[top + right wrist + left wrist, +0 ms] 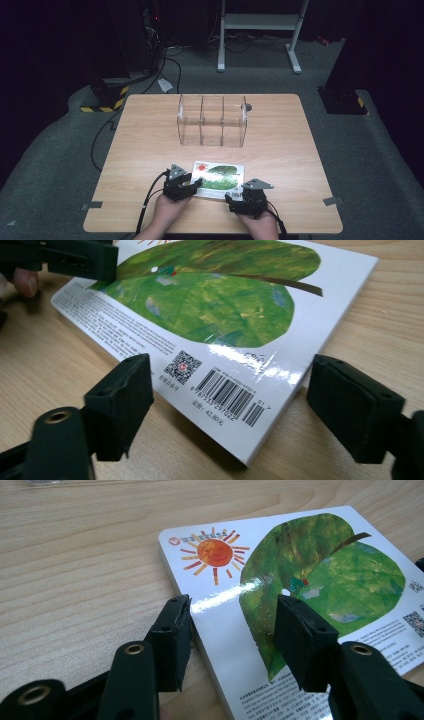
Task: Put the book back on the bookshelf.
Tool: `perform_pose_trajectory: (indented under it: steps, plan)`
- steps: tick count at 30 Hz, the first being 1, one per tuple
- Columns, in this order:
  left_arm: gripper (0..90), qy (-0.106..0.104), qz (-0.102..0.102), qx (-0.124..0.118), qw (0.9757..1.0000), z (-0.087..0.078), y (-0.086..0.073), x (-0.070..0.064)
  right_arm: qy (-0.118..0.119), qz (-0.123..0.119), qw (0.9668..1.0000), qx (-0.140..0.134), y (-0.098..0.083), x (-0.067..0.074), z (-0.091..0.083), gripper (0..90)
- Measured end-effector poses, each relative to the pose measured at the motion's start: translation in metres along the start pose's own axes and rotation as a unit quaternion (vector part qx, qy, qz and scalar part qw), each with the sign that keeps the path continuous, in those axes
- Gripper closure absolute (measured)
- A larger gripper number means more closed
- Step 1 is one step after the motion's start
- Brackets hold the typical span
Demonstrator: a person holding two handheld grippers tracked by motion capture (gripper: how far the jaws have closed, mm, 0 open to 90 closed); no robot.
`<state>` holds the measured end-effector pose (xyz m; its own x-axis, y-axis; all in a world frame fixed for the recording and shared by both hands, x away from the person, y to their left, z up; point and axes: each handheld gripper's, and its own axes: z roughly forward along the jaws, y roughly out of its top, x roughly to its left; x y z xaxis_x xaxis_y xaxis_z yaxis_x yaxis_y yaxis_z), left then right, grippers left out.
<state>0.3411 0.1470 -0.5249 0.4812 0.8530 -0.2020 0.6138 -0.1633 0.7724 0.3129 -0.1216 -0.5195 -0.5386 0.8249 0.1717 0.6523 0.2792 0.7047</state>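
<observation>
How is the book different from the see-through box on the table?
The book lies flat near the person's hands, between the left gripper and the right gripper; the box stands upright farther back. The book is colourful, with a green leaf and an orange sun; the box is clear, so the wood shows through. The book looks like one thin slab; the box is split into compartments. Both rest on the wooden table.

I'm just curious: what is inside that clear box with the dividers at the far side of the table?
Nothing that can be seen. Through the walls of the clear box all three compartments look bare, with only the wooden table showing through. A small dark object lies behind it, outside.
</observation>
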Motion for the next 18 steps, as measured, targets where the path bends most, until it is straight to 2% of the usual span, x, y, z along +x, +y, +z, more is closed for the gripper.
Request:
perform_pose_trajectory:
  steps: [1, 8, 15, 18]
  plan:
    - [48.9, 0.002, 0.004, 0.000, 1.0000, 0.000, 0.000, 0.000, 0.000, -0.008, 1.0000, 0.001, 0.000, 0.000, 0.000, 16.3]
    - [50.4, 0.001, 0.001, -0.007, 1.0000, -0.002, 0.000, 0.000, -0.003, -0.012, 0.9999, 0.005, 0.000, 0.001, 0.001, 15.6]
    - [50.4, -0.001, -0.006, -0.025, 0.9997, -0.007, 0.001, -0.001, -0.007, -0.014, 0.9999, 0.004, 0.000, 0.003, 0.001, 15.4]
    - [50.9, -0.005, -0.002, -0.037, 0.9993, -0.011, 0.002, -0.001, -0.008, -0.017, 0.9998, 0.004, 0.000, 0.003, 0.001, 15.2]
